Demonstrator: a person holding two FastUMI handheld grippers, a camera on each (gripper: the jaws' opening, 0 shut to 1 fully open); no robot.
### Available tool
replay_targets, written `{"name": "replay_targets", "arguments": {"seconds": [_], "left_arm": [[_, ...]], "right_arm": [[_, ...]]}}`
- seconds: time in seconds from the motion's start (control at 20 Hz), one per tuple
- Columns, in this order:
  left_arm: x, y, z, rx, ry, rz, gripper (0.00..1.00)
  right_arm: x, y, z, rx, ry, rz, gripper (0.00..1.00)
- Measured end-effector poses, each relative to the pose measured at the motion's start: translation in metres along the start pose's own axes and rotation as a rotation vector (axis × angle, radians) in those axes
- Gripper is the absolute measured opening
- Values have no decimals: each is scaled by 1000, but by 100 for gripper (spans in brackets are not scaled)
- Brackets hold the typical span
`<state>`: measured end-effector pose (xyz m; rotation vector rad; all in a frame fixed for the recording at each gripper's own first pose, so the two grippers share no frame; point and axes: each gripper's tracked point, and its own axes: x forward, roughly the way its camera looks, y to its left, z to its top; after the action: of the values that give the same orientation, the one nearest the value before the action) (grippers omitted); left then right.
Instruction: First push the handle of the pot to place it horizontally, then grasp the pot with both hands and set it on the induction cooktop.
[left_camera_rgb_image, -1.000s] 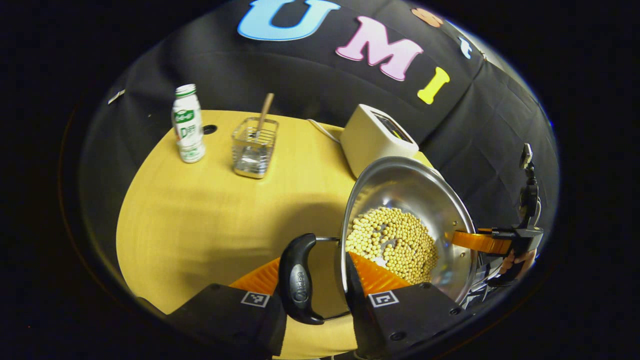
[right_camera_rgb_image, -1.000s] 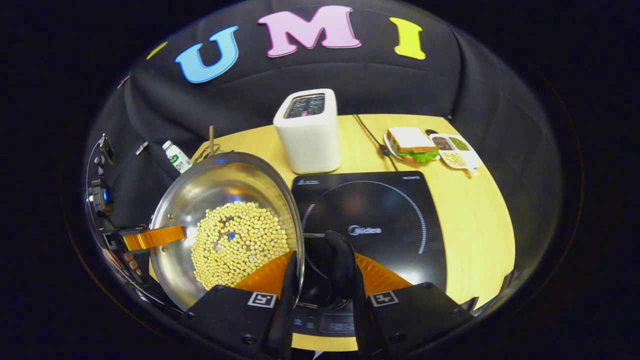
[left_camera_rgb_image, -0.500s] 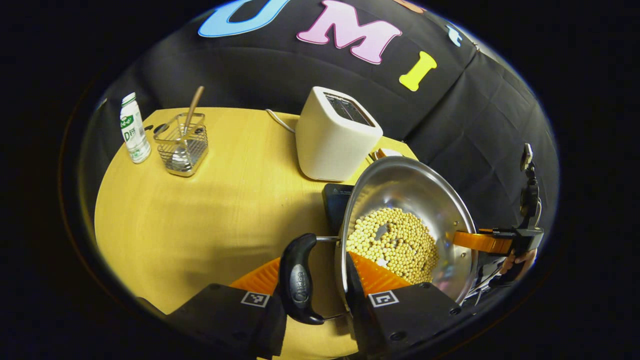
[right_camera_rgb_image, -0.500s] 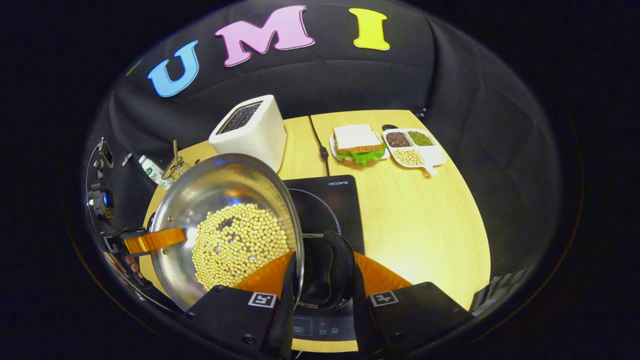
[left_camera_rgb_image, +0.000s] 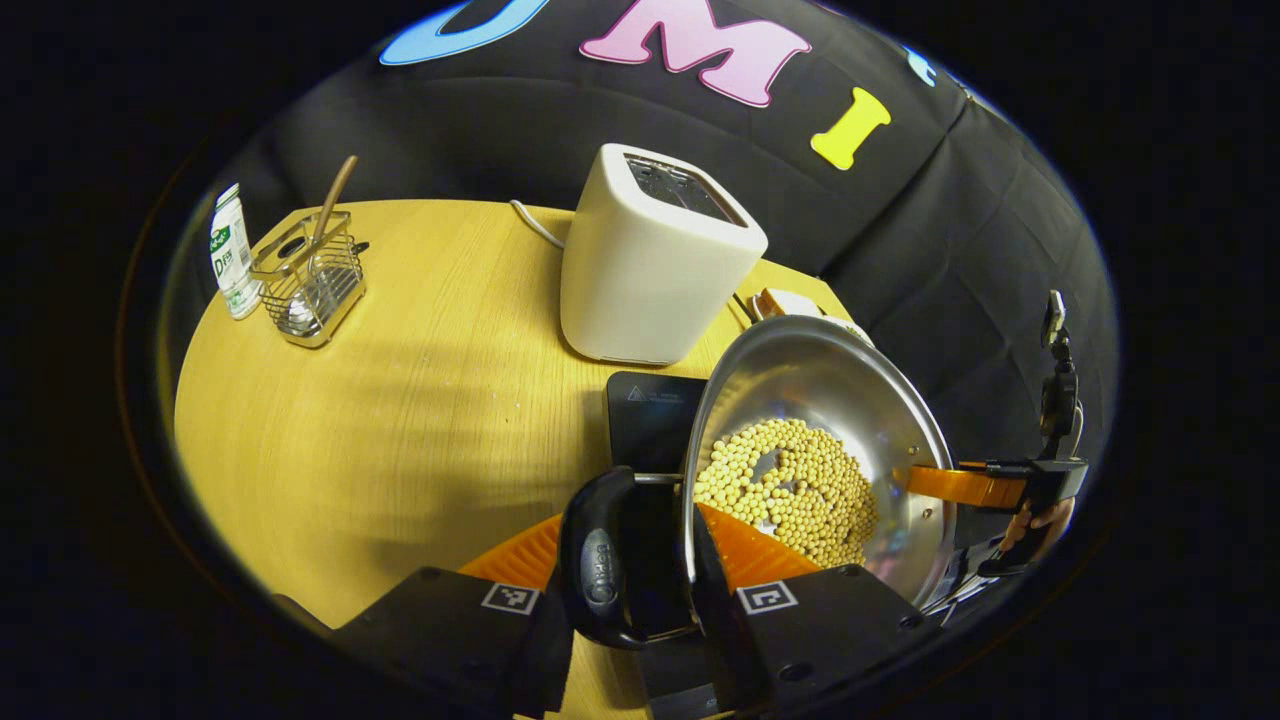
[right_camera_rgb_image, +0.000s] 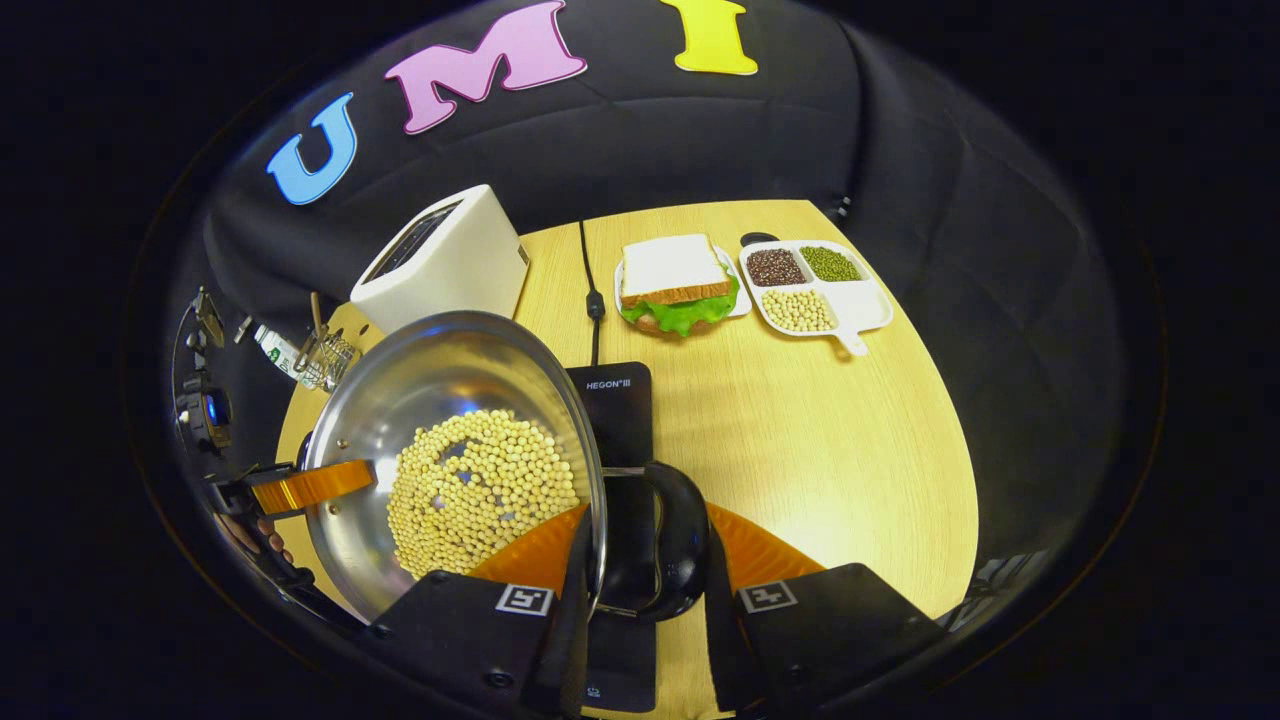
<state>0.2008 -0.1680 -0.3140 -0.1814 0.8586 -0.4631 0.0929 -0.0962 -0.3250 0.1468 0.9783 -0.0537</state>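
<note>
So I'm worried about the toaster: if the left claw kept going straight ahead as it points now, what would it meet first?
Probably the white toaster, beyond the black induction cooktop; depth is unclear.

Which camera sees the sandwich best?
The right gripper view. There the sandwich lies in the open on its plate, with white bread on top and green lettuce poking out. In the left gripper view just a small piece of it peeks out between the toaster and the pot.
</note>
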Motion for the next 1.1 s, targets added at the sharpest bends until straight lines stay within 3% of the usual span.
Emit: {"name": "replay_targets", "arguments": {"seconds": [0.1, 0.15, 0.5, 0.8, 0.9, 1.0, 1.05, 1.1], "left_arm": [[5, 1, 0, 2, 7, 4, 57], [4, 1, -1, -7, 10, 6, 58], [3, 5, -2, 4, 26, 77, 60], [-5, 3, 2, 15, 14, 140, 67], [-10, 3, 7, -9, -12, 148, 78], [-23, 6, 15, -34, -51, 175, 90], [-28, 5, 15, -41, -65, 177, 98], [-34, 3, 15, -42, -72, 182, 96]], "right_arm": [[4, 1, 5, 9, -9, 17, 48], [5, 0, 5, 1, -12, 22, 53], [5, 2, 8, 12, -24, 59, 55], [5, 3, 9, 20, -24, 79, 58], [5, 5, 8, 15, -22, 91, 55], [-1, 3, 17, 10, -63, 91, 72], [-4, 4, 22, 5, -91, 95, 76], [-13, 3, 27, 0, -115, 95, 94]]}}
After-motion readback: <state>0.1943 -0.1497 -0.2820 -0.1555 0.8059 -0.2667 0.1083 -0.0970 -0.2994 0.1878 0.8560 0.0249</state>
